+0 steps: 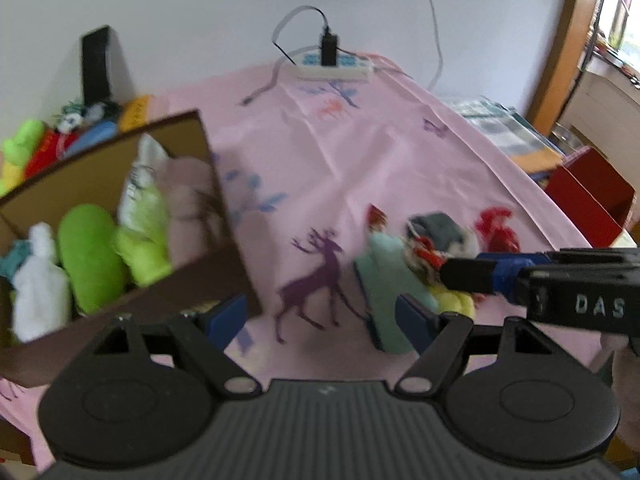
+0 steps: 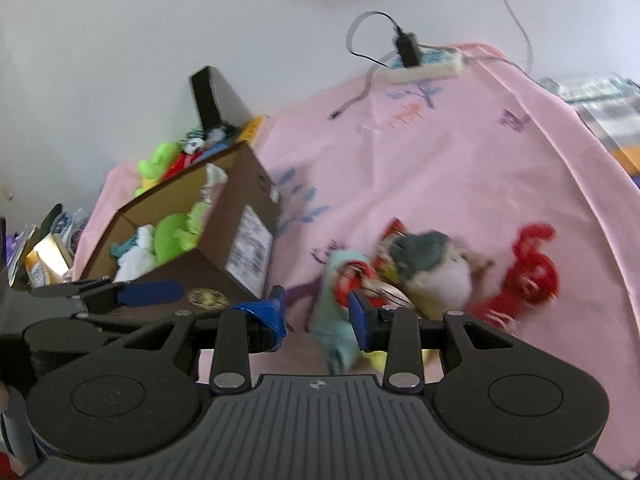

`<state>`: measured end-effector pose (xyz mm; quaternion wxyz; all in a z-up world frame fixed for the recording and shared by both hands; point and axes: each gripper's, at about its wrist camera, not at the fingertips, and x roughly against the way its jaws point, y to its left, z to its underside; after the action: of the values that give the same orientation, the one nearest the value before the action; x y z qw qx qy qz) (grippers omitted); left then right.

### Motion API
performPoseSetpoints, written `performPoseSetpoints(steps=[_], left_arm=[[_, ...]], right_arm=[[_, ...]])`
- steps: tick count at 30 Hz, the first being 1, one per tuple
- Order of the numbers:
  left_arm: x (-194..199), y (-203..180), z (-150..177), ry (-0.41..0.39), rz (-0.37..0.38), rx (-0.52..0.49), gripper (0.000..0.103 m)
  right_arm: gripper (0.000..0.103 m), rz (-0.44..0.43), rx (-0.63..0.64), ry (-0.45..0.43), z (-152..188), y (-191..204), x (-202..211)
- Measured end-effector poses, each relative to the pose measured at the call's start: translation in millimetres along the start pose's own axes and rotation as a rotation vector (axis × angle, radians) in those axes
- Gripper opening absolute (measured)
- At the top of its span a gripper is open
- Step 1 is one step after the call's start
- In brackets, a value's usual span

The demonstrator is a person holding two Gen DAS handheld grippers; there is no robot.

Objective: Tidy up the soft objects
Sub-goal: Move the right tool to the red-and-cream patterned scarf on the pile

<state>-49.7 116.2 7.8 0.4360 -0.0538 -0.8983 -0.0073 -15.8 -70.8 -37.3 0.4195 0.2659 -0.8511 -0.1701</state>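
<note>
My left gripper (image 1: 320, 312) gapes wide, empty; my right gripper (image 2: 316, 316) is part-open, holding nothing. The pile of soft toys (image 2: 424, 276) lies at two o'clock from the cardboard box (image 2: 224, 248). Light, squashy, I judge; I'd pinch the teal toy (image 2: 340, 320) mid-body.

1. On my right gripper (image 1: 460, 276), seen from my left wrist, the black body carries pale letters "DAS".
2. The white label on the cardboard box (image 2: 248, 248) has print too blurred for me to read.

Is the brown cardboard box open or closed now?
Open: the cardboard box shows no lid on top, and the green and white soft toys inside are visible.
</note>
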Motion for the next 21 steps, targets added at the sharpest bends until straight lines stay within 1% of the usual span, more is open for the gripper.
performPoseSetpoints(steps=[4, 8, 11, 14, 18, 21], left_arm=[[-12, -13, 6, 0.027, 0.038, -0.04, 0.078], [-20, -26, 8, 0.037, 0.05, -0.086, 0.078], [-18, -31, 8, 0.014, 0.081, -0.104, 0.076], [-15, -38, 6, -0.036, 0.103, -0.137, 0.075], [-15, -48, 1, -0.088, 0.156, -0.186, 0.065], [-25, -55, -1, -0.077, 0.167, -0.214, 0.054]], right_arm=[[0.018, 0.014, -0.046, 0.027, 5, -15, -1], [0.018, 0.027, -0.077, 0.031, 7, -25, 0], [0.018, 0.023, -0.115, 0.032, 4, -36, 0], [0.018, -0.001, -0.195, 0.034, 0, -49, -2], [0.019, -0.04, -0.272, 0.026, -7, -59, -3], [0.019, -0.065, -0.291, 0.027, -14, -61, -8]])
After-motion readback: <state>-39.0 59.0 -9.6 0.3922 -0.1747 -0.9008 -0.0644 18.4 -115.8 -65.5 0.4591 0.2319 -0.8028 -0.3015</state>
